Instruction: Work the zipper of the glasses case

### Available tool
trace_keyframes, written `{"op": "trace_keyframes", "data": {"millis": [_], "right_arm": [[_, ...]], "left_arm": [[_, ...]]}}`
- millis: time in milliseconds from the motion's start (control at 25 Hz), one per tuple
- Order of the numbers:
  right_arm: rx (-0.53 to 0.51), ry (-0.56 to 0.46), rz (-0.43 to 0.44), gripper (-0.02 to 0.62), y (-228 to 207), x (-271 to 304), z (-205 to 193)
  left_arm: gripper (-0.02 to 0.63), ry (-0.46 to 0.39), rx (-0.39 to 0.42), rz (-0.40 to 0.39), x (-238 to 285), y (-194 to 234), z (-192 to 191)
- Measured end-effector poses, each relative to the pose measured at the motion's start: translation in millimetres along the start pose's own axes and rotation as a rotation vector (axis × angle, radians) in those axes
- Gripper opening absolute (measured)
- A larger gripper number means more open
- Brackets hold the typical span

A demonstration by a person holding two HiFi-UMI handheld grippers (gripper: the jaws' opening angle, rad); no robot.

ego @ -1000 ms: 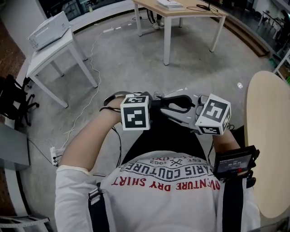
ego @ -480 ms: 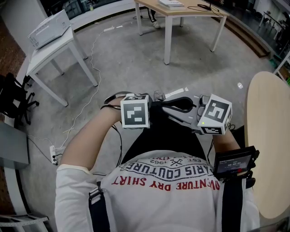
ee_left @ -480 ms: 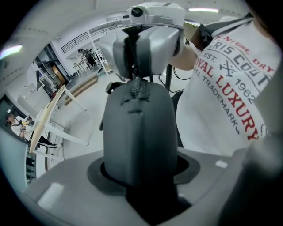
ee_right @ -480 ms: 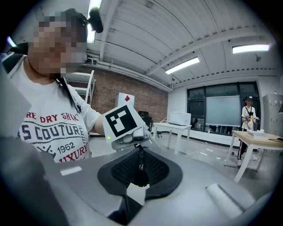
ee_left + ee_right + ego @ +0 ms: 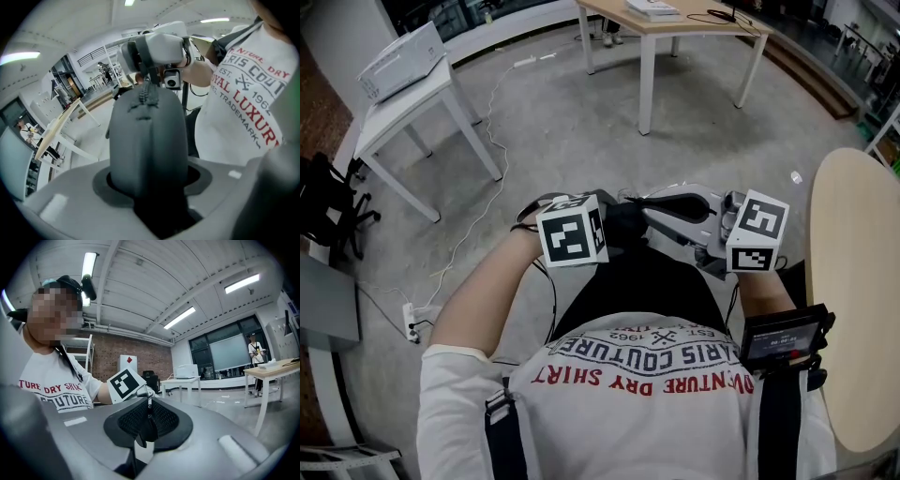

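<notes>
Glasses case (image 5: 129, 154) sits in mid-air just in front of the person's waist (image 5: 628, 291), clamped end-on between the jaws of the left tool (image 5: 149, 199), its zipper seam (image 5: 151, 136) running away toward the right tool (image 5: 148, 436), whose jaws are clenched on the small dark zipper pull (image 5: 149, 426). Slippage is the likely fault from here: the pull is thin, so a draw angled off the seam line could strip it from the grip or jam the zipper, and a hard draw could twist the case out of the left tool and drop it to the floor (image 5: 581, 131) beyond.
</notes>
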State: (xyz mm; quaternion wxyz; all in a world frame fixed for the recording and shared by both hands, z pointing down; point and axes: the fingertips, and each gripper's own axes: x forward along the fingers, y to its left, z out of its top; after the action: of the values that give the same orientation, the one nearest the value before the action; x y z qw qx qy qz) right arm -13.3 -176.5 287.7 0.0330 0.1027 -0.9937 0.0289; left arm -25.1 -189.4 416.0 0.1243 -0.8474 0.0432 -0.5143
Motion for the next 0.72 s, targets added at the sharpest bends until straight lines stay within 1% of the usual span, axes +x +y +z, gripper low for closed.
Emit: {"op": "trace_keyframes", "data": {"millis": [160,280,440,720], "right_arm": [[0.027,-0.026,-0.009,0.026,-2,-3,4],[0.045,-0.026,-0.029,0.006,-7,-4,4],[0.061,-0.024,-0.032,0.002,-9,-4,3],[0.109,-0.039,-0.028,0.000,-11,-4,-1]], "left_arm": [[0.249,-0.081,-0.029,0.039,0,5,5],[0.249,-0.148,-0.063,0.091,-3,13,8],[0.248,-0.176,-0.069,0.175,-1,20,10],[0.247,-0.197,-0.060,0.250,1,28,9]]}}
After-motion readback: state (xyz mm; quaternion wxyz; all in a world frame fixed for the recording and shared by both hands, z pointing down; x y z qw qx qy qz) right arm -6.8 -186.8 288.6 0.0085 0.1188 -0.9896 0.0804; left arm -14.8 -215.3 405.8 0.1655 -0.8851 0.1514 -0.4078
